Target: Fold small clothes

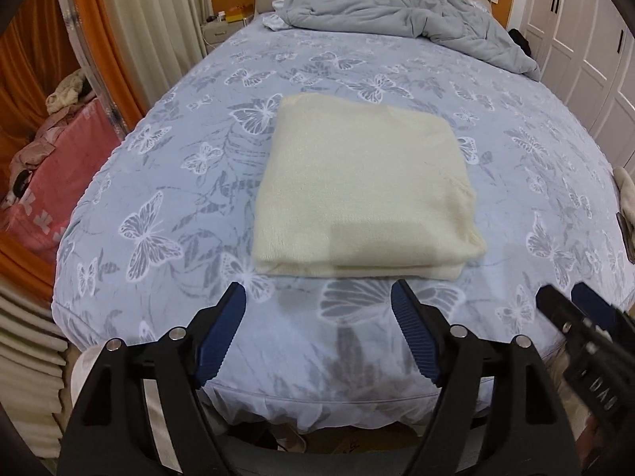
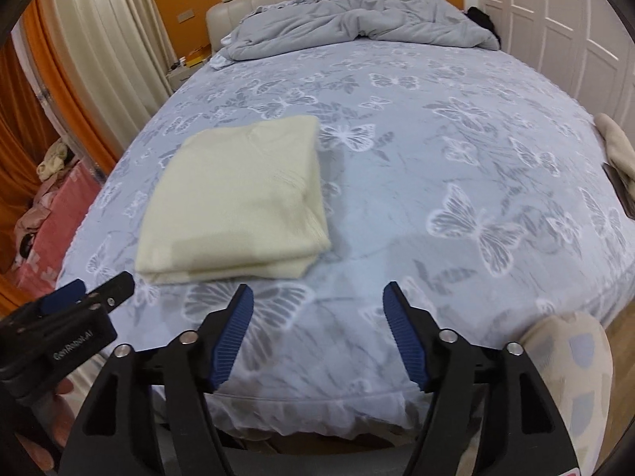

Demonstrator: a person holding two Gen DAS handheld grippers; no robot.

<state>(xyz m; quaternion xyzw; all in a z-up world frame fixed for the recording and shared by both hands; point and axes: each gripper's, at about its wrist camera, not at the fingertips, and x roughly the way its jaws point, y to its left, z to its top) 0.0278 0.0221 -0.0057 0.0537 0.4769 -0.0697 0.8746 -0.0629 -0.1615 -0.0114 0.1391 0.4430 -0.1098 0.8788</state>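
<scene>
A cream knitted garment [image 1: 361,190] lies folded into a neat rectangle on the butterfly-print bedsheet [image 1: 178,182], near the foot of the bed. My left gripper [image 1: 317,297] hovers just short of its near edge, open, with nothing between the blue pads. In the right wrist view the same folded garment [image 2: 238,202] sits to the left, and my right gripper [image 2: 317,297] is open over bare sheet [image 2: 456,150] to the right of it, holding nothing. Each gripper shows at the edge of the other's view: the right gripper [image 1: 567,301], the left gripper [image 2: 87,289].
A crumpled grey duvet [image 1: 397,8] is piled at the headboard end. A beige cloth item [image 2: 615,146] lies at the bed's right edge. Pink bedding and clothes [image 1: 51,166] are heaped left of the bed. White wardrobe doors [image 2: 555,20] stand at right.
</scene>
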